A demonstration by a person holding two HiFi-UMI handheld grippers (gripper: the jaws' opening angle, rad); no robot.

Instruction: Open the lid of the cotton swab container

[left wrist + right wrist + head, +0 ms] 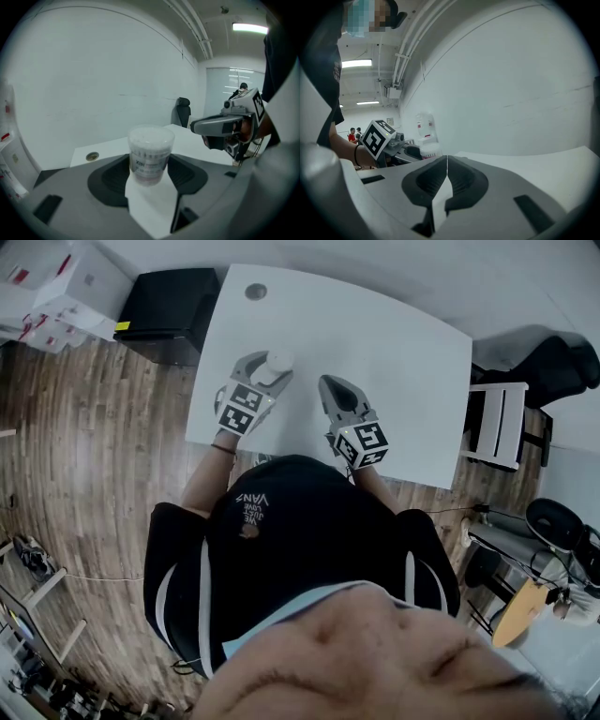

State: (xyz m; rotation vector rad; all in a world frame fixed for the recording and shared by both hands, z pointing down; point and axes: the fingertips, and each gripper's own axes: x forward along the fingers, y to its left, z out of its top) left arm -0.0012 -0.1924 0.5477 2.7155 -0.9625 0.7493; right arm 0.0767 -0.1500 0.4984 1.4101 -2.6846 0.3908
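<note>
The left tongs (149,169) pinch the small, round, clear plastic cotton swab container (150,152). One pad bears on each side of its labelled lower body, and the cap and the upper wall stand free above the pads. The right tongs (446,164) are pressed together with nothing between them. They sit beside the container on its right, near it but not touching. The container's clear round lid (151,135) appears seated, with the white swab heads packed close beneath it. The container is over the near left part of the white tabletop (375,343); no view settles whether its base rests on that surface or is clear of it. Judged from its look, the container is light, with thin, smooth walls that are stiff enough to hold but likely to flex or slip under a hard squeeze. Grip pressure on the body should therefore be firm but moderate and kept low, away from the lid seam. The lid is best taken at its outer rim or at any lip it offers, and the right tongs must spread before they can take it. A lid that releases suddenly could jolt the light body and scatter the swabs.
</note>
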